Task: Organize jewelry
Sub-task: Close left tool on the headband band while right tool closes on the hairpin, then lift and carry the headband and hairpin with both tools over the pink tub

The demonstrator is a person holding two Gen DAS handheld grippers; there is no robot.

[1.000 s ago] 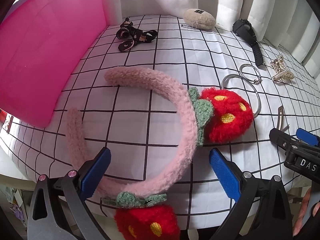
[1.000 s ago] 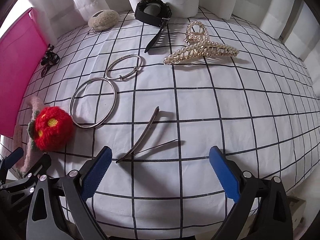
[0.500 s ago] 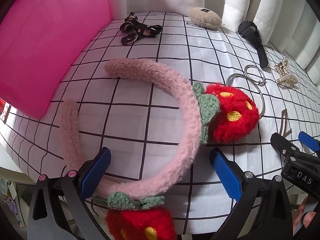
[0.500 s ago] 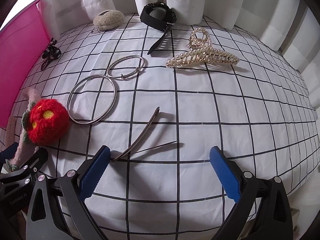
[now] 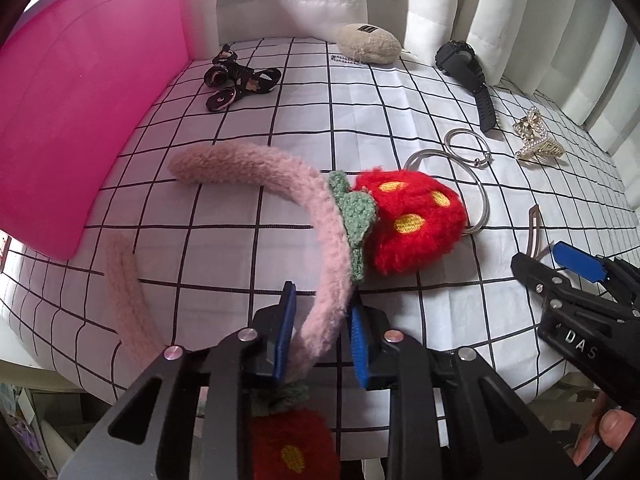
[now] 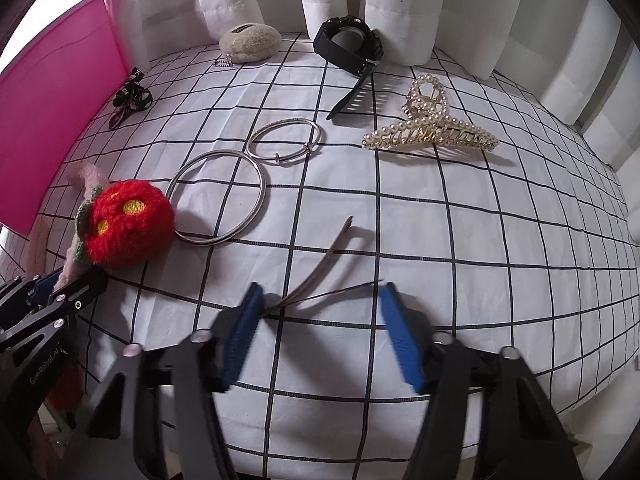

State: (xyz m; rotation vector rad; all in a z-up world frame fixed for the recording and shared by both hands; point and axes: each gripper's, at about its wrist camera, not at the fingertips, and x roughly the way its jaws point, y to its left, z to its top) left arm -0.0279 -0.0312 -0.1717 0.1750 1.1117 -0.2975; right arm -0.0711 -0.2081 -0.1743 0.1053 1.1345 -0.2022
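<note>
My left gripper point(image 5: 322, 330) is shut on the pink fuzzy headband point(image 5: 260, 168), gripping its band between the two red strawberry pompoms point(image 5: 412, 224). The headband rests on the checked cloth point(image 5: 280, 264); its pompom also shows in the right wrist view point(image 6: 128, 226). My right gripper point(image 6: 320, 332) is partly closed around the thin metal hair clip point(image 6: 324, 268), its left pad touching the clip's near end, with a gap still between the pads. The left gripper body shows in the right wrist view at the lower left point(image 6: 44, 308).
A pink box point(image 5: 76, 108) stands at the left. On the cloth lie two silver bangles point(image 6: 218, 200), a pearl claw clip point(image 6: 434, 128), a black watch point(image 6: 348, 42), a beige pouch point(image 6: 250, 42) and a black hair tie point(image 5: 236, 78).
My left gripper has closed on the headband's band. My right gripper has narrowed and moved forward around the hair clip.
</note>
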